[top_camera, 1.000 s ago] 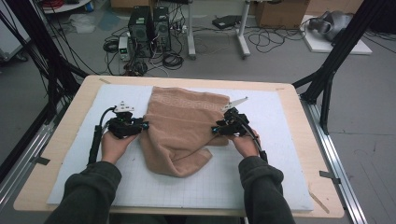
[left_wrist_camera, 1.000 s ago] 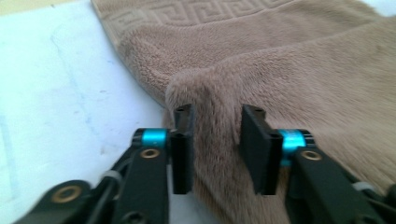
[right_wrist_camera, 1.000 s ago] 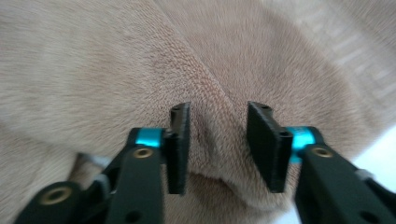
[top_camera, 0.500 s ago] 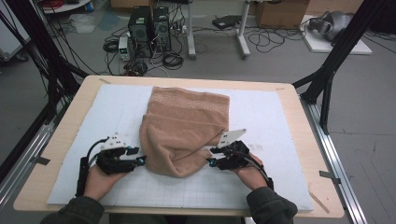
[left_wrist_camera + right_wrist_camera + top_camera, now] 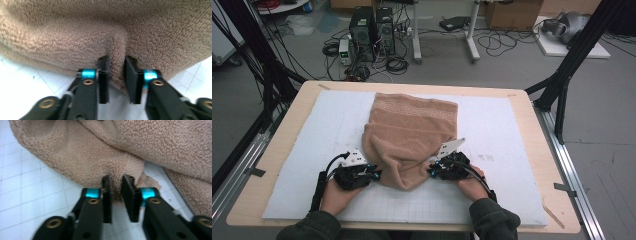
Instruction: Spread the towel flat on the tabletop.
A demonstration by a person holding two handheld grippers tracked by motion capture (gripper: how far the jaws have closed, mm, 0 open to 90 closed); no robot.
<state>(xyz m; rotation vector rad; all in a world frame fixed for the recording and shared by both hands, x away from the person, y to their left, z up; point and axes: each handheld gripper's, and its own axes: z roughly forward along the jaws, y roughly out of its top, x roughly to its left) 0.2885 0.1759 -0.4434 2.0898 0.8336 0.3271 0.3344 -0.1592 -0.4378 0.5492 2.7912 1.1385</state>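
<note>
Towel: one tan terry towel, lying bunched on the white mat; its far edge lies flat toward the table's far side, its near end narrows to a rounded fold between the two grippers
Grippers: two, one in each hand, both low at the near end of the towel
Left gripper: its jaws have just been closing and now pinch a ridge of towel pile between the two black pads; in the high view it sits at the towel's near left edge
Right gripper: jaws have just been closing too, clamped on a puckered fold of the towel's edge; in the high view it is at the near right edge
Hands: two, the left hand and right hand coming in from the near side, sleeves dark green
Mat: one, gridded, covering most of the wooden table
Table: one
Floor beyond: two dark computer towers side by side among loose cables
</note>
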